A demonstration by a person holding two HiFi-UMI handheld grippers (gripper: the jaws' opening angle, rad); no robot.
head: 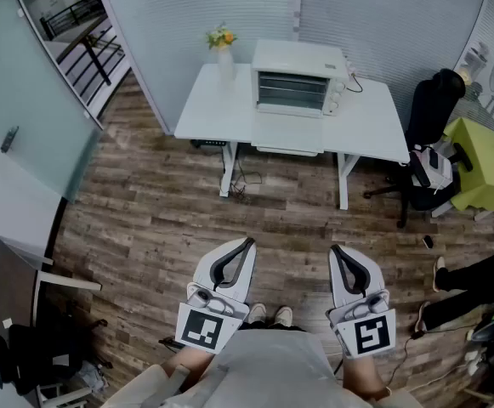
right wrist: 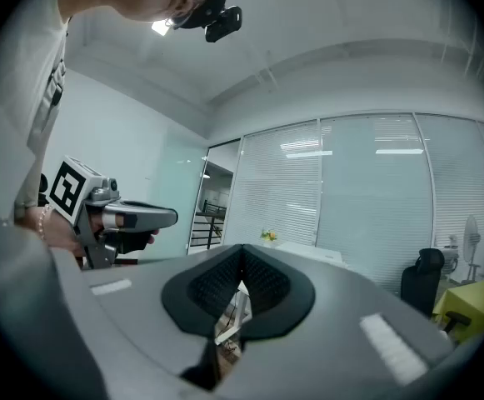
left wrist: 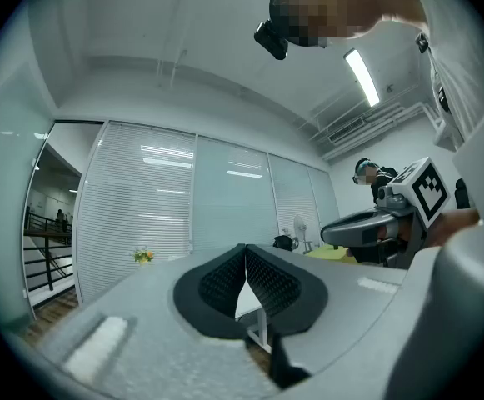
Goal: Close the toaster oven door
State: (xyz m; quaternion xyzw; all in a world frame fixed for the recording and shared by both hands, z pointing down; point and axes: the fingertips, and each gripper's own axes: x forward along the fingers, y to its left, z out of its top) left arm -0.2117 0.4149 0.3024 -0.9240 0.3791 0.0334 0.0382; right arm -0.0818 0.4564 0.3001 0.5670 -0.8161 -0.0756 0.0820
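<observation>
Well back from the desk (head: pixel 208 109), left claw (head: pixel 248 241) and right claw (head: pixel 334 248) are being held shut, empty. Risk: toaster oven (head: pixel 296 79) being shoved backward if its door (head: pixel 289 143) is being slammed.

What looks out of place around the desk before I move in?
Only the toaster oven: its door seems folded down flat on the white desk, reaching the front edge and leaving the racks exposed. The flower vase beside it stands upright, and I see nothing spilled or damaged.

Bright, even overhead light from ceiling strip (left wrist: pixel 360 75); soft shadows; strong fisheye bending, dark vignetted corners.
</observation>
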